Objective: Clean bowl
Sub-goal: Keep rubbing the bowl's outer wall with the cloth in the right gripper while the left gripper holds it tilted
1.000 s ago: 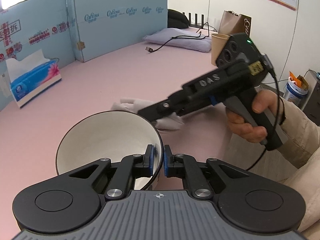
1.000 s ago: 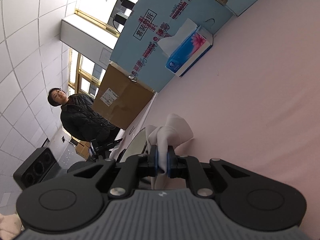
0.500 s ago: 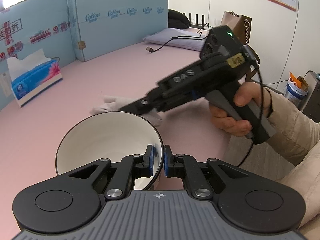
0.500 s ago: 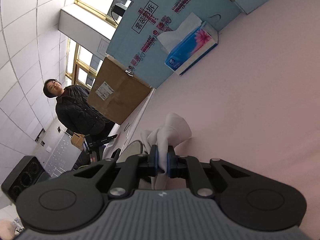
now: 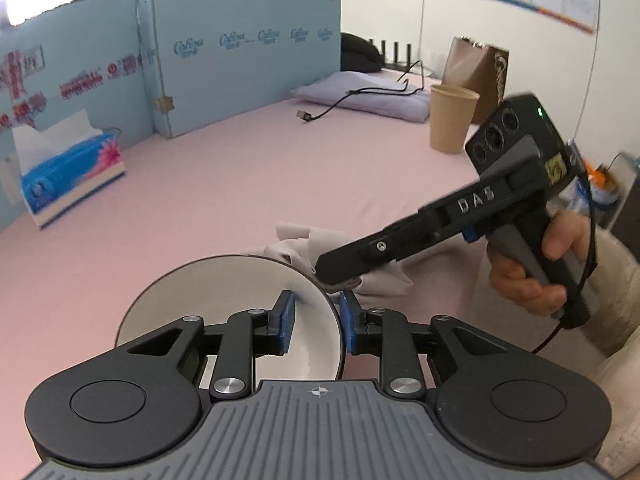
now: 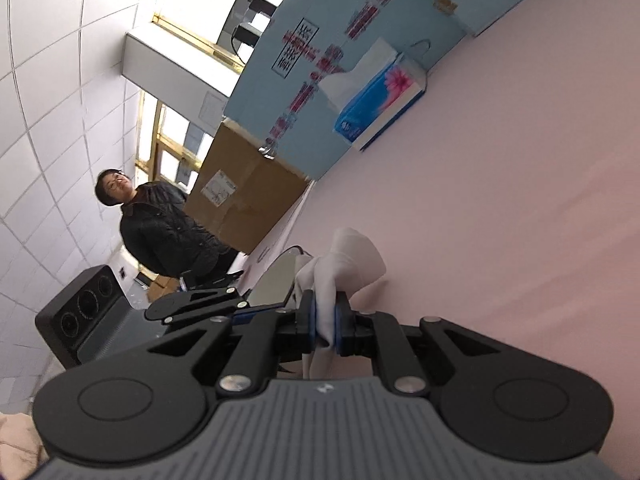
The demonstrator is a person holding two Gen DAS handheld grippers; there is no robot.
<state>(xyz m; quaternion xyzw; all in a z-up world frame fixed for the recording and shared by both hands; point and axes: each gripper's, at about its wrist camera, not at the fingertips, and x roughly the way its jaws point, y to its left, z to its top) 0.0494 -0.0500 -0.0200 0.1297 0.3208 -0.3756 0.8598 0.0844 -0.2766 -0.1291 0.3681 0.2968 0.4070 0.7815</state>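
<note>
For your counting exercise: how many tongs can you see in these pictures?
2. The left tongs straddle the bowl rim, open. The right tongs are shut on the cloth beside the bowl. None seem hidden.

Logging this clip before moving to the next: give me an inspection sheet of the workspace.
Surface: pink table, bare around the work.
Job's things: bowl white inside; cloth beside its rim.
Clutter: tissue box, paper cup, paper bag, folded lilac fabric.
Grippers: left hand-held gripper open, fingers astride the bowl's rim; right hand-held gripper shut on cloth.
Cables: black cable across the fabric.
Surroundings: blue boards, cardboard box, bystander.
</note>
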